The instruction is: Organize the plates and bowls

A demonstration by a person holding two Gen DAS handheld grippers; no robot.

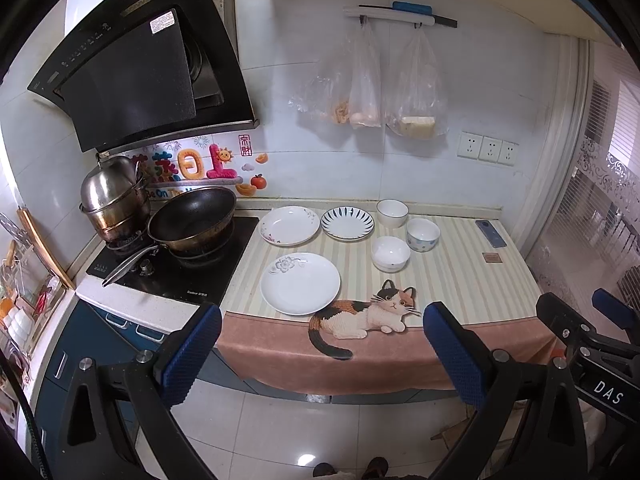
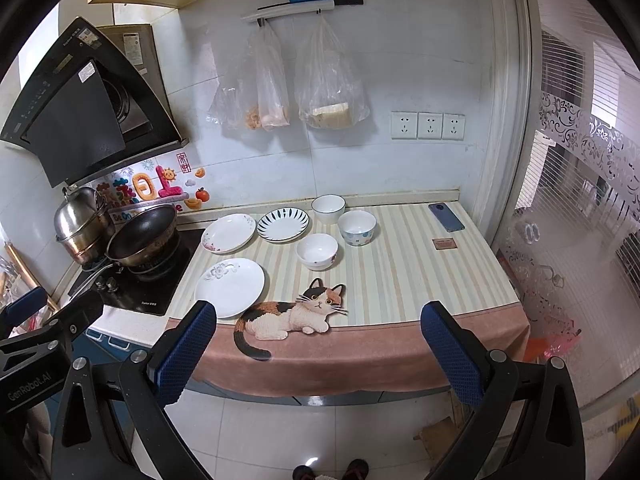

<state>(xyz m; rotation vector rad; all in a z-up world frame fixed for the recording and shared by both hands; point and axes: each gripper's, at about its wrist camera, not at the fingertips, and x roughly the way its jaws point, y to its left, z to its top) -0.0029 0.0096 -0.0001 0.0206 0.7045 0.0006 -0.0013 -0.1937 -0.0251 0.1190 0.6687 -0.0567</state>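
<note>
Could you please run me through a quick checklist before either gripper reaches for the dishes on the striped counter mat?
1. Left gripper open and empty: ok.
2. Right gripper open and empty: ok.
3. Large white plate with grey flower print free of anything stacked on it: ok.
4. Three bowls standing upright, including the white bowl with blue dots: ok.
5. Blue smartphone lying apart from the dishes: ok.
6. Chips or cracks in the blue-striped white plate: cannot tell.

"DAS" on right claw (image 1: 608, 386)
</note>
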